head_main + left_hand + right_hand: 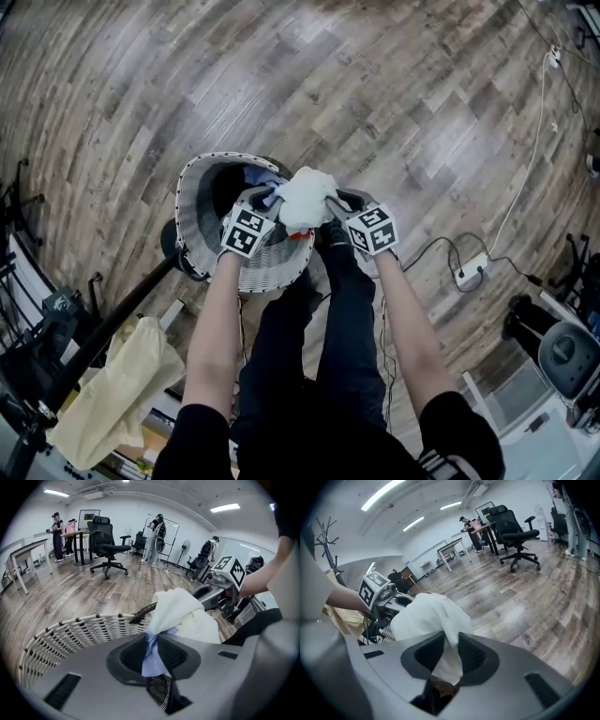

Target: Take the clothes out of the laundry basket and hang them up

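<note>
A white wicker laundry basket (199, 217) stands on the wood floor in front of me, with blue and dark clothes inside. Both grippers hold one bunched white garment (306, 197) just above its near rim. My left gripper (272, 203) is shut on the garment's left end, where a pale blue strip (153, 649) is pinched between the pads along with white cloth (176, 611). My right gripper (330, 205) is shut on the right end, white cloth (429, 613) caught between its pads. The basket's woven rim (70, 632) shows under the left gripper.
A pale yellow garment (117, 389) hangs on a dark rack at lower left. A power strip and cable (469, 270) lie on the floor at right. Office chairs (108, 541), desks and several people stand far across the room.
</note>
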